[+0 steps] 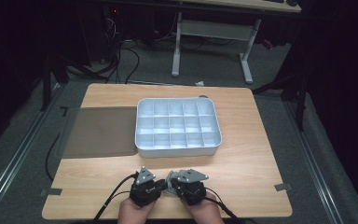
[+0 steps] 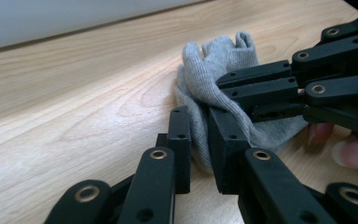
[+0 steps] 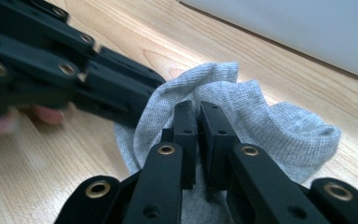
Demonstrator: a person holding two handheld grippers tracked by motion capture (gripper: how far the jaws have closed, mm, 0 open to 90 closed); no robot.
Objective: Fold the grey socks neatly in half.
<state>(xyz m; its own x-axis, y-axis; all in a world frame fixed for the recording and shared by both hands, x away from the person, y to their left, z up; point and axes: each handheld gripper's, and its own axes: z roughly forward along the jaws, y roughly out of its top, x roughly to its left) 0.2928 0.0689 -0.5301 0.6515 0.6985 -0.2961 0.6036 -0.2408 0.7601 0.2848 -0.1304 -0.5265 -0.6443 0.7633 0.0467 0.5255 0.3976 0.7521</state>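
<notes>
1. Two tools meet at the near edge of the counter [image 1: 242, 168], about 6 o'clock from the white compartment tray [image 1: 178, 127]. Between them lies a small grey sock [image 3: 261, 116], bunched up and resting on the wood.
2. Left tool [image 2: 200, 140]: jaws narrow, a fold of the sock caught between the pads. Right tool [image 3: 198, 126]: jaws almost together, pinching the knit near the middle of the bunch. In the left gripper view the right tool crosses in from 3 o'clock and bites the fabric beside the left tool's grip.
3. Step in hand, as I judge it: both tools take hold of the sock to open or straighten it. To do it well, keep both pinches firm on a single layer each, lift slightly clear of the wood, then draw the hands apart evenly so the knit spreads rather than slips.
4. Risk: the two grips sit very close together; pulling from there may only stretch one fold. Whether each jaw holds one layer or several I cannot tell, as the bunching hides it.
5. Surface: light wood grain, smooth, bare near the tools. A dark mat [image 1: 100, 132] lies at 9 o'clock of the tray, touching its side.
6. Room: dim, grey floor, a white-legged desk [image 1: 212, 42] at 12 o'clock, cables [image 1: 121, 56] trailing on the floor.
</notes>
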